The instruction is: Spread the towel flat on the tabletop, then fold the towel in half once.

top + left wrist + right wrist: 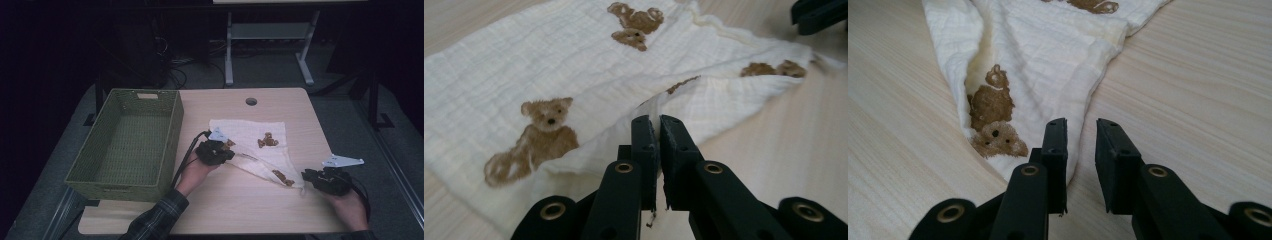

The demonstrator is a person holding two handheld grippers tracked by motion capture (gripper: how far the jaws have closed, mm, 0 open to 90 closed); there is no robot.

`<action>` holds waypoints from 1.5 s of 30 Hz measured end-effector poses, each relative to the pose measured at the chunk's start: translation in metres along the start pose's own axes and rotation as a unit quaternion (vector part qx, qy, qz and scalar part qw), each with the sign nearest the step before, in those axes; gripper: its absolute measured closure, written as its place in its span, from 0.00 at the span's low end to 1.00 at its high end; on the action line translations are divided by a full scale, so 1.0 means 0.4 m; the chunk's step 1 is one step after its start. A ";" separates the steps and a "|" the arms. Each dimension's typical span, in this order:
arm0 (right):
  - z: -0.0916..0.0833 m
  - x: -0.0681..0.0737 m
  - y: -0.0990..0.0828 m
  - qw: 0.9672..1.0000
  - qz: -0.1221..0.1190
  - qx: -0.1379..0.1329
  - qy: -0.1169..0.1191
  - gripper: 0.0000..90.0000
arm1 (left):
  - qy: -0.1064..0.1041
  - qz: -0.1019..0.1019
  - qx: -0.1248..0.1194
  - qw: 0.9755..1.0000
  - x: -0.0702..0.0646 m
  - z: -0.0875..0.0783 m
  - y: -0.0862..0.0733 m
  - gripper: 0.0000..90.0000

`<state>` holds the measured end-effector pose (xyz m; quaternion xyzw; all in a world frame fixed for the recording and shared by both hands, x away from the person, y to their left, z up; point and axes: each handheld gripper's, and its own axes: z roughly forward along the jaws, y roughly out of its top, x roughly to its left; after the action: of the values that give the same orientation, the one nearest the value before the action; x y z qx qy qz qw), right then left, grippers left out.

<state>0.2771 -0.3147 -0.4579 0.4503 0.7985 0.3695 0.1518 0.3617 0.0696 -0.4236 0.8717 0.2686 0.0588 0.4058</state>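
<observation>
**Left tongs pinch the bear cloth**

Black left tongs (658, 131) are pressed together on a raised fold of the bear-print cloth (589, 65), which spreads ahead of them across the wooden surface (240, 210). Right tongs (1081, 137) stand slightly spread, clamping nothing; the cloth's corner lies just in front, beside one jaw. Beyond the left tongs, away from the cloth, sits a green basket (172, 125).

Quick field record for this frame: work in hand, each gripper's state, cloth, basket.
work: folding a bear-print cloth on the table
left gripper: shut on a raised fold of the cloth
right gripper: jaws parted, at the cloth's near corner, no grip visible
cloth: partly folded, one edge lifted
basket: green, empty, left of the cloth
</observation>
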 end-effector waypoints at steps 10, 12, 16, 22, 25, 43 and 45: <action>-0.002 0.002 0.001 1.000 -0.002 -0.002 0.000 0.83 | -0.009 -0.011 -0.001 1.000 -0.061 -0.102 -0.079 0.94; -0.002 0.003 0.002 1.000 -0.002 -0.003 -0.001 0.83 | -0.008 -0.010 0.006 1.000 -0.069 -0.117 -0.097 0.94; -0.002 0.004 0.002 1.000 -0.002 -0.004 -0.002 0.83 | -0.003 -0.014 0.020 1.000 -0.086 -0.134 -0.133 0.94; -0.002 0.007 0.002 1.000 -0.004 -0.004 -0.001 0.83 | 0.022 -0.011 0.046 0.999 -0.098 -0.126 -0.160 0.88; -0.002 0.007 0.003 1.000 -0.006 -0.005 0.000 0.82 | 0.031 -0.011 0.043 0.999 -0.100 -0.125 -0.156 0.78; 0.025 0.016 0.067 0.999 -0.016 -0.016 0.027 0.77 | 0.060 -0.040 0.007 0.997 -0.027 -0.082 -0.096 0.58; 0.028 0.014 0.080 0.999 -0.021 -0.018 0.028 0.76 | 0.065 -0.041 0.005 0.997 -0.014 -0.074 -0.089 0.58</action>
<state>0.3000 -0.2944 -0.4418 0.4206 0.8049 0.3927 0.1451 0.3324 0.1053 -0.4294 0.8563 0.3304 0.0972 0.3849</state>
